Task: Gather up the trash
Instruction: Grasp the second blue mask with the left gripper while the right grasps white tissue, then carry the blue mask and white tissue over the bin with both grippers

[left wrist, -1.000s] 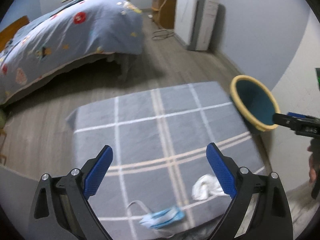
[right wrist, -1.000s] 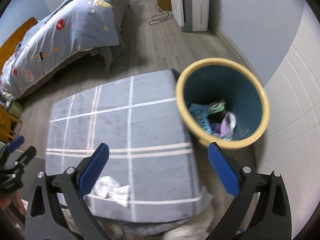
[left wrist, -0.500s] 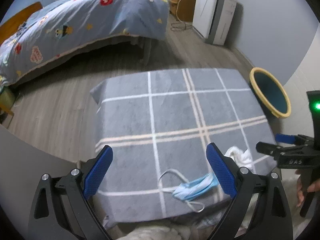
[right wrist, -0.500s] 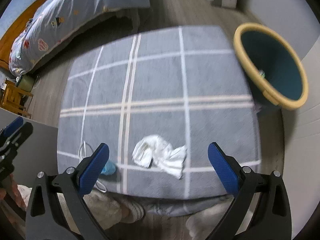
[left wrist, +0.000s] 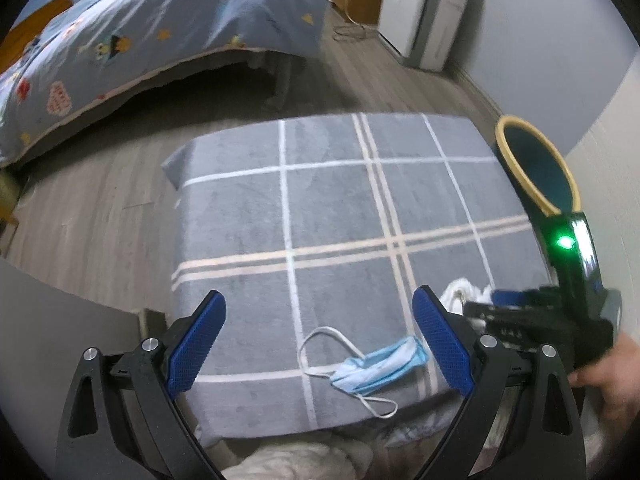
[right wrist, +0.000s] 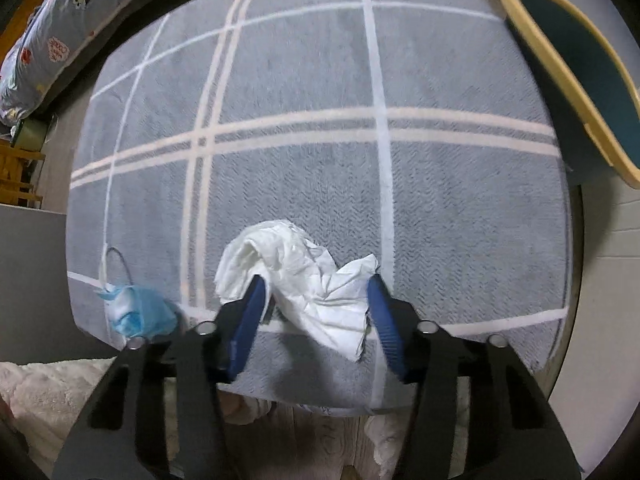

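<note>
A crumpled white tissue (right wrist: 304, 276) lies near the front edge of a grey checked rug (right wrist: 300, 80). My right gripper (right wrist: 314, 300) points down over it, and its jaws are closing with the tissue between the blue pads, not visibly squeezed. A blue face mask (left wrist: 380, 364) with white ear loops lies on the rug to the left of the tissue. My left gripper (left wrist: 318, 304) hangs open above the mask, holding nothing. In the left wrist view the right gripper (left wrist: 500, 312) shows at the right, partly hiding the tissue (left wrist: 460, 290). A teal bin with a yellow rim (right wrist: 542, 42) stands off the rug's right side.
A bed with a blue patterned cover (left wrist: 160, 40) stands beyond the rug on the wooden floor. A white cabinet (left wrist: 424, 12) is by the back wall. Light walls close in on the right. A person's hand (left wrist: 608, 376) holds the right gripper. Pale fluffy fabric (right wrist: 60, 392) lies below.
My right gripper swung from the bin down over the tissue, and its jaws narrowed around it. My left gripper dropped and shifted, bringing the mask between its fingers.
</note>
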Demonstrator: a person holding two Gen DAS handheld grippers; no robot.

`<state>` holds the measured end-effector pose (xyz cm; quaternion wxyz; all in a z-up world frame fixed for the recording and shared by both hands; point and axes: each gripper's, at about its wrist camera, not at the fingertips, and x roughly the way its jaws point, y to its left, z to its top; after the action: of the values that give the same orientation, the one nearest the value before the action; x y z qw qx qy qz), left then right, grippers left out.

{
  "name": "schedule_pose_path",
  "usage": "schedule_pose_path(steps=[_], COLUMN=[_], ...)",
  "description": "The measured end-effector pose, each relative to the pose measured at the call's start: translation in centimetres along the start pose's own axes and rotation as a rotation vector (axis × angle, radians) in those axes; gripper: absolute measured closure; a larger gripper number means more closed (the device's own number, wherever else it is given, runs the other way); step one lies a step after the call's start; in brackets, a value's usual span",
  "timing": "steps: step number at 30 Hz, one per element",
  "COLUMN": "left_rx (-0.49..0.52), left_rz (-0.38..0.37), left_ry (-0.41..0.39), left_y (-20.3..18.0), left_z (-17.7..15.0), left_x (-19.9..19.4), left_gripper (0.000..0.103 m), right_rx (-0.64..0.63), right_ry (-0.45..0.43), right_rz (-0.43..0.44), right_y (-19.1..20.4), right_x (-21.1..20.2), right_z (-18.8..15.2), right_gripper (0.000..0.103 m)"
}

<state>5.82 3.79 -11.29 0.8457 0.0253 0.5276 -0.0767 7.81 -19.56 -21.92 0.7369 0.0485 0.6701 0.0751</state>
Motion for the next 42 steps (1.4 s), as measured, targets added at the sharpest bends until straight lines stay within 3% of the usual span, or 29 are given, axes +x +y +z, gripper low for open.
schedule_pose_path(steps=[2, 5, 12, 17, 20, 22, 23, 25, 27, 35, 42], left_rx=[0.016, 0.057, 0.238, 0.337, 0.379, 0.395, 0.392, 0.381, 0.372, 0.28, 0.241], left_rz=[-0.006, -0.034, -0.062, -0.042, -0.026, -0.02, -0.025, -0.027, -0.035, 0.018, 0.029], left_ry=[0.019, 0.055, 0.191, 0.305, 0.349, 0.369, 0.375, 0.369, 0.344, 0.124, 0.009], left_y=[-0.5, -1.4, -5.3, -7.3, -8.1, -8.4, -8.4, -8.4, -8.3, -7.4, -7.1], left_z=[-0.1, -0.2, -2.2, -3.7, -4.4, -4.7, -4.8, -4.5, -4.2, -0.5, 3.4], left_x=[0.5, 1.4, 4.8, 7.8, 8.9, 9.4, 9.6, 9.5, 9.1, 5.5, 2.3], left_gripper=[0.009, 0.009, 0.011, 0.023, 0.04, 0.061, 0.066, 0.081, 0.088, 0.091, 0.091], right_rx=[-0.006, 0.047, 0.186, 0.189, 0.189, 0.193, 0.193, 0.191, 0.187, 0.138, 0.058], right_ry=[-0.005, -0.022, -0.112, -0.118, -0.128, -0.134, -0.137, -0.147, -0.154, -0.204, -0.291], right_rz=[0.008, 0.025, 0.024, 0.039, 0.046, 0.054, 0.055, 0.057, 0.061, 0.065, 0.065], right_y=[-0.1, -1.2, -4.3, -4.6, -4.9, -5.5, -5.2, -5.0, -5.0, -3.9, -3.7], right_x=[-0.2, -0.7, -3.2, -3.8, -4.3, -4.6, -4.7, -4.9, -5.2, -7.4, -11.9], right_z=[0.5, 0.8, 0.6, 0.8, 0.7, 0.5, 0.6, 0.7, 0.6, 1.6, 3.7], right_gripper=[0.081, 0.094, 0.094, 0.094, 0.094, 0.094, 0.094, 0.094, 0.094, 0.094, 0.094])
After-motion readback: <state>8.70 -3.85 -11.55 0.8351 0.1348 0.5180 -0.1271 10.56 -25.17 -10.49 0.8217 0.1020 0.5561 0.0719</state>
